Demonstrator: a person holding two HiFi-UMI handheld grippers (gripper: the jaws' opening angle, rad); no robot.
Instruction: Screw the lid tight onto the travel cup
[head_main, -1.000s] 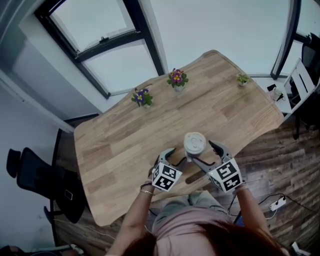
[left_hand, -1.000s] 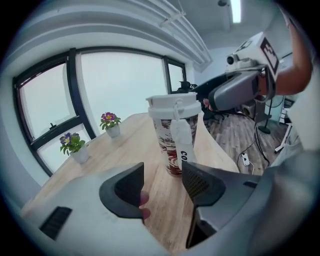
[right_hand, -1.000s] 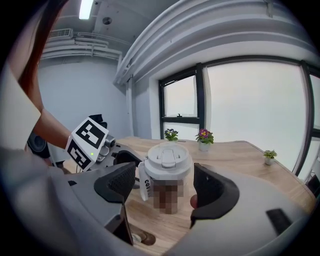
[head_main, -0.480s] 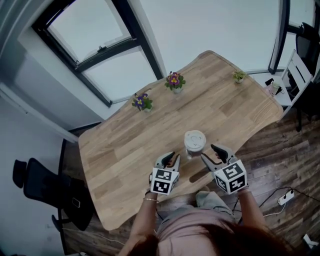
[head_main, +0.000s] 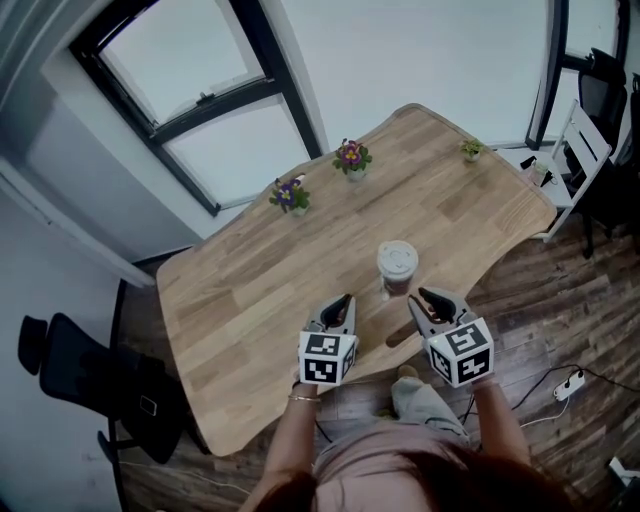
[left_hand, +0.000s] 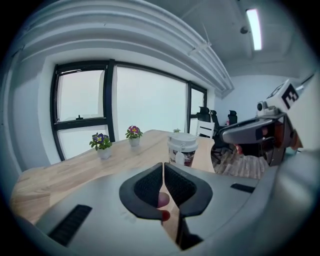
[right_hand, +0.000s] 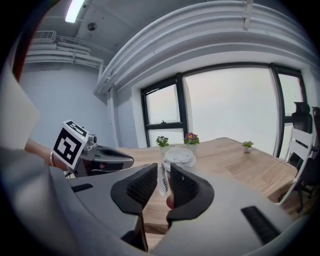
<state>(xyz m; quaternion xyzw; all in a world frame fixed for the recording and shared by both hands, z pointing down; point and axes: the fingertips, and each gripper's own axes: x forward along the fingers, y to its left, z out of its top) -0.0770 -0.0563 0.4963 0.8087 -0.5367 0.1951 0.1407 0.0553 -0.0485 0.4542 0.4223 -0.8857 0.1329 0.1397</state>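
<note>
Travel cup (head_main: 397, 270) stands upright on the tabletop (head_main: 250, 290), just ahead of both sets of fingers and touched by neither. Its white lid (head_main: 397, 257) sits on top, but no view tells whether that lid is wound home.

The left gripper (head_main: 343, 301) has its fingers pressed together on nothing, having just closed. The right gripper (head_main: 424, 298) shows a narrow gap between its fingers, which have also just been closing. Nothing is in that gap; the cup only shows beyond it.

If tightening remains, both pairs must first spread wide. I judge the best approach to be this:
- The left fingers clamp the cup's body low down, to stop it spinning or skidding.
- The right fingers span the lid's rim squarely from above, kept level so the thread does not cross.
- The right fingers then turn in short bites until the lid resists.
</note>
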